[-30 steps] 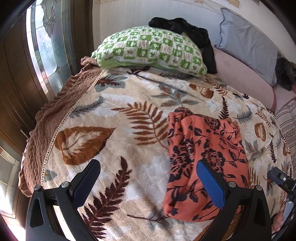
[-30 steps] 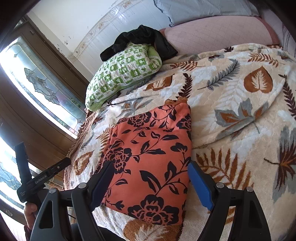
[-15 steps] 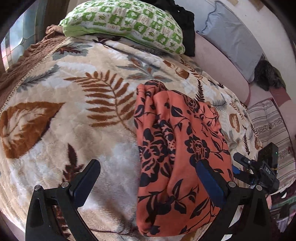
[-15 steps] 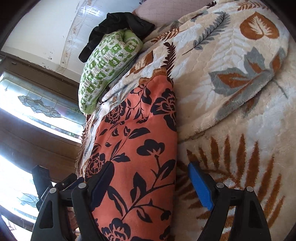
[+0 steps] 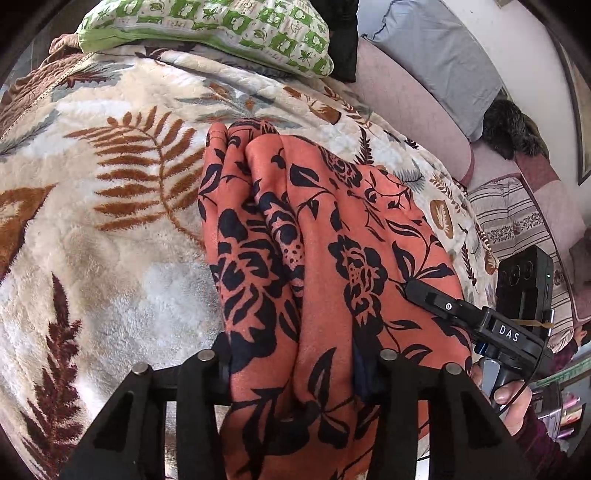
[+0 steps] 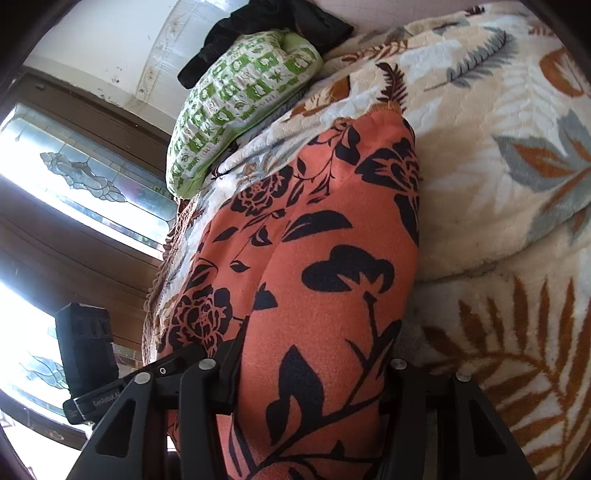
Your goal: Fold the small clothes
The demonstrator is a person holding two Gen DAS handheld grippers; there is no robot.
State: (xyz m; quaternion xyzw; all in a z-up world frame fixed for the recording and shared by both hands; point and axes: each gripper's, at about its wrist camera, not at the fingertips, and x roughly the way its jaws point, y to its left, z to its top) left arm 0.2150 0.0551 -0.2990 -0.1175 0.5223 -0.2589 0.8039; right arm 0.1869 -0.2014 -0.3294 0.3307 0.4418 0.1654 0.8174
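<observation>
- A cream blanket [image 5: 110, 258] with brown and grey leaves is covering the bed, reaching right across both views.
- One green-and-white checked pillow [image 5: 221, 29] is lying at the far end, with one black garment [image 6: 273, 26] heaped just behind it.
- One grey pillow [image 5: 436, 62] is leaning against the white wall far right; a patterned-glass window in dark wood is glowing on the left.
- One orange garment [image 5: 332, 258] with black flowers is lying folded along the near middle of the bed.
- The left gripper [image 5: 295, 373] has just been closing, and its jaws are now pinching the garment's near end.
- The right gripper [image 6: 314, 373] has just been closing too, clamping the same near edge.
</observation>
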